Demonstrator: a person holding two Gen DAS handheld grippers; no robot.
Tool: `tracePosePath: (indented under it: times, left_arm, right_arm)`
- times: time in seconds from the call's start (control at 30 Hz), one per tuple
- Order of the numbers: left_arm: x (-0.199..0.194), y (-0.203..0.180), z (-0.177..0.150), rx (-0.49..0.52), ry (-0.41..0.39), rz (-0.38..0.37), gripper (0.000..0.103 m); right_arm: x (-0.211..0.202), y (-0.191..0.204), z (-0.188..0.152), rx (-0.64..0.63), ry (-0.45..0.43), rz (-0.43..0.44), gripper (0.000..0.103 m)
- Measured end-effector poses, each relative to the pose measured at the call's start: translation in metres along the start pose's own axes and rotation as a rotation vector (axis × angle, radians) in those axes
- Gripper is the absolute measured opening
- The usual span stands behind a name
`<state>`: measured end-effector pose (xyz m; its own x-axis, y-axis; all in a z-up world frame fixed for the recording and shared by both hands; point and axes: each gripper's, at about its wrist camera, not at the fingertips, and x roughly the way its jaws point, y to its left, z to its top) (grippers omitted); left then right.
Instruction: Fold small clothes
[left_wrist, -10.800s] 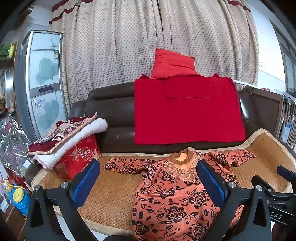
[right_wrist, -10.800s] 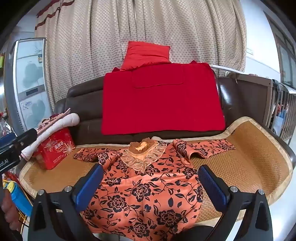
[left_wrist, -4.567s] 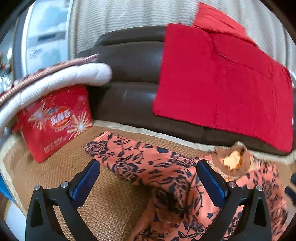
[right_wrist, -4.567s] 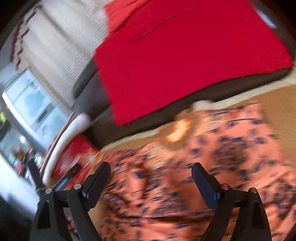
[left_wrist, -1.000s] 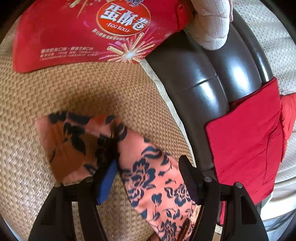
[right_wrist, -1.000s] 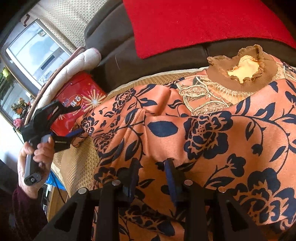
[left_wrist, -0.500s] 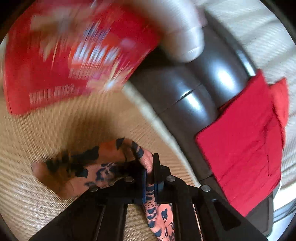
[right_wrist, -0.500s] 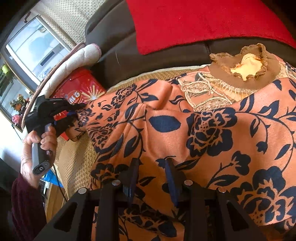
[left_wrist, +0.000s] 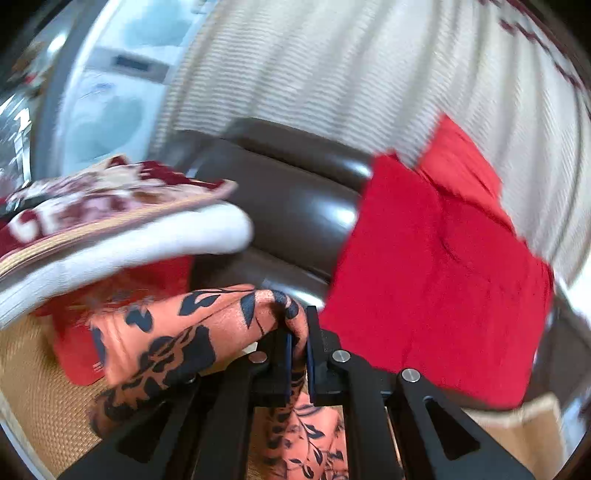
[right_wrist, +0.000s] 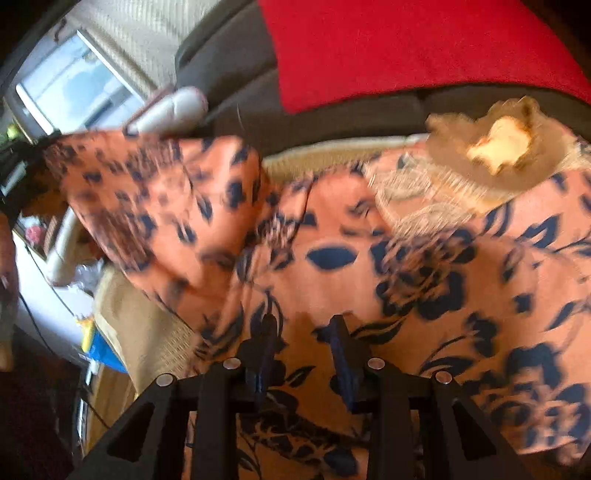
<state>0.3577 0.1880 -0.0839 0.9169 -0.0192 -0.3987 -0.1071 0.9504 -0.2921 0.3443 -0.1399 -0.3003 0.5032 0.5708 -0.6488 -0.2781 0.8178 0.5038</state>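
Note:
An orange garment with dark blue flowers (right_wrist: 424, 280) lies spread on the woven mat (right_wrist: 147, 332), its brown lace collar (right_wrist: 495, 144) at the upper right. My left gripper (left_wrist: 298, 332) is shut on the garment's sleeve (left_wrist: 192, 325) and holds it raised above the mat. In the right wrist view that sleeve (right_wrist: 155, 206) hangs lifted at the left, blurred. My right gripper (right_wrist: 303, 325) sits low on the garment's body, its jaws narrow with a fold of the cloth pinched between them.
A red egg-roll box (left_wrist: 74, 339) stands at the left of the mat under a folded white and maroon quilt (left_wrist: 110, 229). Behind are the brown sofa back (left_wrist: 295, 206), a red cloth (left_wrist: 443, 277) draped over it, a curtain and a tall white appliance (left_wrist: 110, 92).
My left gripper closed on the sleeve, then rose and rolled, lifting the sleeve off the mat. The right gripper stayed in place on the garment's body.

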Motion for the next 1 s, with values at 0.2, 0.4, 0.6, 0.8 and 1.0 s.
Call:
tracePosePath:
  times: [0.2, 0.4, 0.6, 0.8, 1.0]
  left_arm:
    - [0.023, -0.097, -0.046, 0.216, 0.149, -0.108, 0.006]
    - [0.049, -0.222, -0.157, 0.478, 0.405, -0.260, 0.010]
    - [0.045, -0.245, -0.236, 0.610, 0.624, -0.264, 0.038]
    - [0.010, -0.150, -0.160, 0.309, 0.472, -0.261, 0.075]
    - [0.032, -0.050, -0.131, 0.099, 0.415, -0.076, 0.078]
  right_arm:
    - [-0.082, -0.066, 0.020, 0.164, -0.199, -0.078, 0.033]
    - [-0.166, -0.132, 0.019, 0.318, -0.361, -0.154, 0.034]
    - [-0.208, -0.169, 0.008, 0.420, -0.412, -0.157, 0.055]
    - [-0.222, -0.156, 0.012, 0.381, -0.400, -0.135, 0.070]
    - [-0.185, -0.093, 0.010, 0.197, -0.302, -0.150, 0.069]
